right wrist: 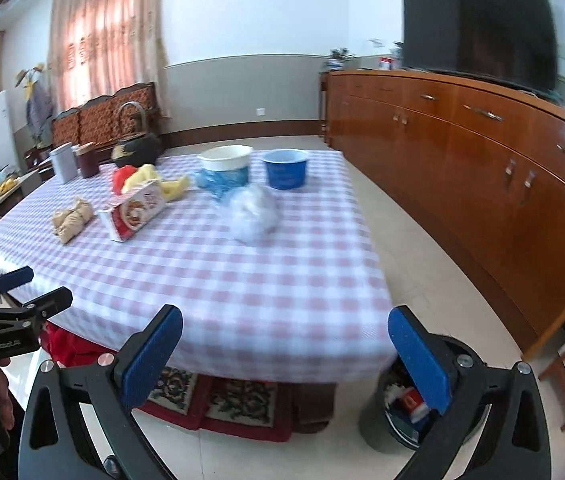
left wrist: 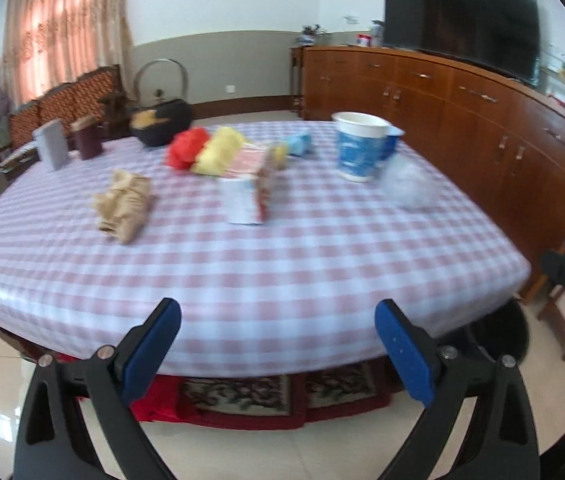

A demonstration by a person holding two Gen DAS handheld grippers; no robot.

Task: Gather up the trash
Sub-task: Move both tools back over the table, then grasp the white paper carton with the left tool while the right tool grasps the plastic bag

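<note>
Trash lies on the checked tablecloth [left wrist: 266,272]: a crumpled brown paper bag [left wrist: 124,206], a red and white carton [left wrist: 248,190], red [left wrist: 186,148] and yellow [left wrist: 220,156] wads, a blue and white paper cup [left wrist: 358,148] and a clear crumpled plastic bag [right wrist: 252,212]. A dark bin [right wrist: 398,412] with trash stands on the floor by the table's near right corner. My left gripper [left wrist: 278,344] is open and empty before the table's near edge. My right gripper [right wrist: 286,354] is open and empty, above the bin's side.
A black kettle [left wrist: 160,120] and two tins [left wrist: 68,142] stand at the table's far left. A long wooden sideboard [right wrist: 482,152] with a TV [left wrist: 462,16] runs along the right. A patterned rug [right wrist: 222,400] lies under the table.
</note>
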